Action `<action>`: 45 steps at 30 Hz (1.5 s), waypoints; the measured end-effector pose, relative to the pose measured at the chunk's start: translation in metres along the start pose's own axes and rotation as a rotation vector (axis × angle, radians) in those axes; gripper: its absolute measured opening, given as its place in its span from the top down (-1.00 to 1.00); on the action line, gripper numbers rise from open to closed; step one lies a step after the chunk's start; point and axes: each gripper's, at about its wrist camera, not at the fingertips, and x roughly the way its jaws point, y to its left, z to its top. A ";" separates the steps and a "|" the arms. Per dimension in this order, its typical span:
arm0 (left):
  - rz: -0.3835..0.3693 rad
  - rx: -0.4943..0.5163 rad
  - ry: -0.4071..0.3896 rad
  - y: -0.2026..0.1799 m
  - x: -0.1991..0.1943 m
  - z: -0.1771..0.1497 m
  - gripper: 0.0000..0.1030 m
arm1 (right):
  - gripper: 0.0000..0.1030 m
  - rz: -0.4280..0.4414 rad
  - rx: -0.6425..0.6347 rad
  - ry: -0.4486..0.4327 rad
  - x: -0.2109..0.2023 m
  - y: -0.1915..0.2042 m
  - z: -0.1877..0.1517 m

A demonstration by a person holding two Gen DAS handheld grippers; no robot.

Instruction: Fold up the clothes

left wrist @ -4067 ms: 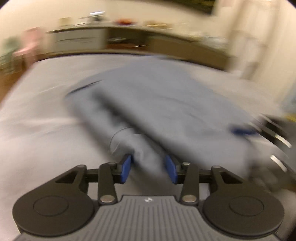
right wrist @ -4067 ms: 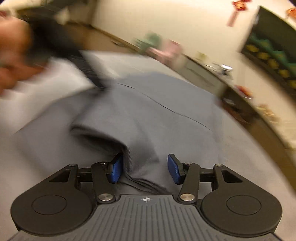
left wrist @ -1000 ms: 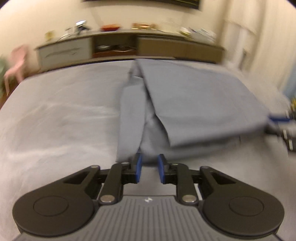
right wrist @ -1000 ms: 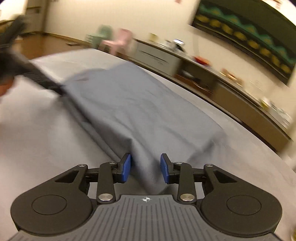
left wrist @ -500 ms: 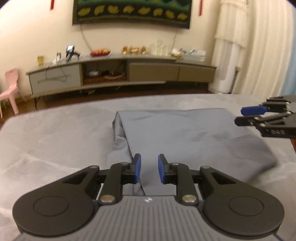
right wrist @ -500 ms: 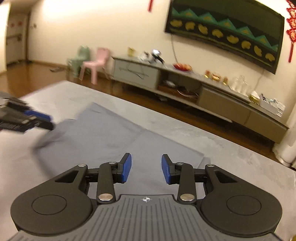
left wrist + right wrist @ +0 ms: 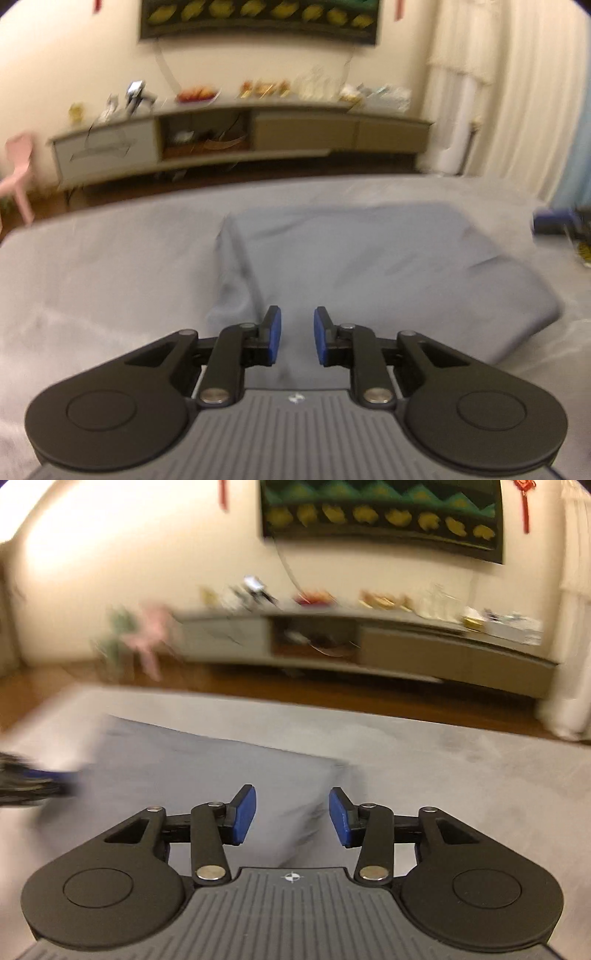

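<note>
One garment point(image 7: 369, 266) is on record: a grey-blue piece of clothing lying on the grey surface point(image 7: 92, 266), roughly central, ahead of both tools. It presents as a compact, near-rectangular packet with an upper layer laid over a lower one; on its left side a narrower strip of cloth shows beyond the edge of the upper layer and is not flush with it. The right near corner looks rounded and slightly puffed. Both views are motion-blurred, so fine creases cannot be assessed.

Left gripper point(image 7: 297, 334): fingers point(image 7: 274, 334) parted by a narrow gap, nothing between them, positioned over the near-left edge of the garment; contact with the cloth cannot be confirmed. Right gripper point(image 7: 291, 818): fingers point(image 7: 243, 818) spread wide, empty, over the garment's near-right portion. In the right wrist view the left gripper appears as a dark blur at the far left edge.

Assessment: the principal folds appear complete, as the garment is reduced to a small stacked shape and neither tool holds cloth. Outstanding items, by judgement: squaring the protruding left strip, flattening the puffed corner, and possibly one further fold if a smaller packet is wanted. No other clothing is visible on the surface.
</note>
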 end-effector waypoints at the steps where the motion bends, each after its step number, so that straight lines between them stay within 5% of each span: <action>1: -0.025 0.015 -0.009 -0.010 -0.001 0.004 0.61 | -0.25 0.037 -0.023 -0.011 -0.017 0.008 -0.012; 5: -0.098 0.094 0.026 -0.043 0.005 -0.001 0.54 | -0.32 0.064 -0.222 0.055 -0.030 0.033 -0.054; 6: -0.088 0.096 0.045 -0.045 0.011 -0.005 0.54 | -0.22 0.056 -0.272 0.082 -0.023 0.036 -0.059; 7: -0.077 0.098 0.064 -0.046 0.017 -0.008 0.54 | 0.14 0.049 -0.322 0.108 -0.015 0.039 -0.064; 8: -0.066 0.099 0.084 -0.048 0.023 -0.012 0.54 | 0.30 0.040 -0.370 0.129 -0.009 0.042 -0.067; 13: -0.052 0.075 0.118 -0.045 0.032 -0.018 0.57 | 0.81 -0.104 -0.558 0.041 -0.013 0.061 -0.048; 19: -0.027 0.145 0.125 -0.060 0.039 -0.024 0.57 | 0.84 -0.225 -0.592 0.142 0.025 0.048 -0.071; 22: -0.019 0.160 0.118 -0.063 0.037 -0.023 0.57 | 0.83 -0.248 -0.415 0.177 0.027 0.025 -0.069; 25: -0.029 0.157 0.064 -0.062 0.024 -0.015 0.57 | 0.83 -0.308 -0.251 0.107 -0.003 0.013 -0.053; 29: -0.031 0.160 0.055 -0.060 0.026 -0.017 0.55 | 0.82 -0.199 -0.169 -0.062 -0.037 0.041 -0.032; 33: -0.018 0.171 0.092 -0.057 0.039 -0.025 0.53 | 0.82 -0.120 -0.267 0.017 0.014 0.066 -0.043; 35: -0.011 0.176 0.111 -0.056 0.046 -0.029 0.51 | 0.82 -0.163 -0.278 0.048 0.042 0.059 -0.053; 40: -0.031 0.161 0.121 -0.048 0.043 -0.024 0.51 | 0.81 -0.166 -0.241 0.090 0.048 0.048 -0.036; 45: 0.011 0.189 -0.006 -0.032 0.022 0.009 0.51 | 0.71 -0.151 -0.231 -0.013 0.032 0.054 0.014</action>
